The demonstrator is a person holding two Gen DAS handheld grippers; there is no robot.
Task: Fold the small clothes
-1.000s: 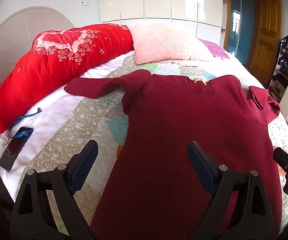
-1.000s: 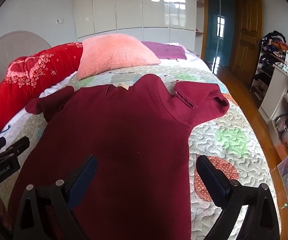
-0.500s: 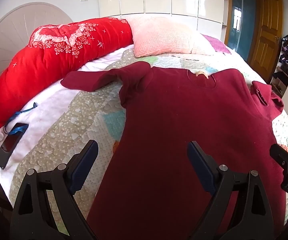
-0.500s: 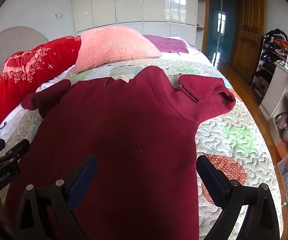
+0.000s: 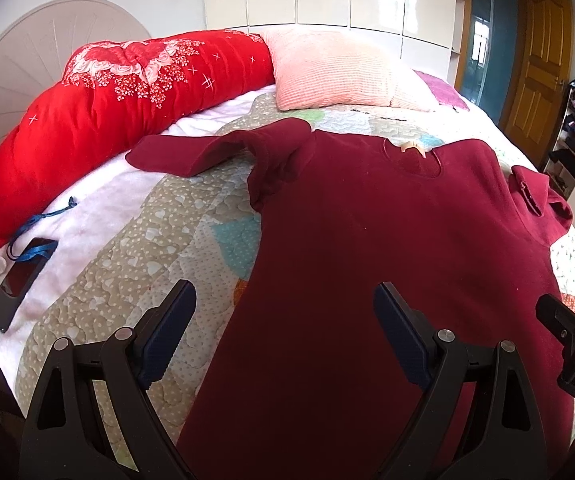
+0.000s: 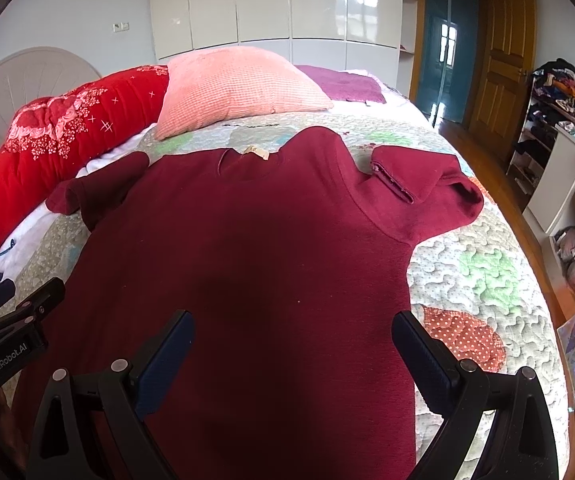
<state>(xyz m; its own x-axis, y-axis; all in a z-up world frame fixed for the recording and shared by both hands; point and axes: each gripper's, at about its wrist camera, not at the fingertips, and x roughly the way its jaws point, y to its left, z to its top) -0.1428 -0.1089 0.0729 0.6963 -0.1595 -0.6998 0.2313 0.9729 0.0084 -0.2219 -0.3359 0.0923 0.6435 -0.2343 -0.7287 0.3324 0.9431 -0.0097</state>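
We hover both spread hand-held grippers, left (image 5: 283, 332) and right (image 6: 293, 350), over the dark-red knit long-sleeved top (image 6: 247, 260) on the bed's patchwork quilt (image 6: 483, 272); pinching quilt too could drag everything.

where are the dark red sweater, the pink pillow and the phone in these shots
dark red sweater (image 6: 255, 264): right wrist view, middle of its chest
pink pillow (image 6: 235, 84): right wrist view, centre of its ribbed face
phone (image 5: 19, 280): left wrist view, on its dark screen
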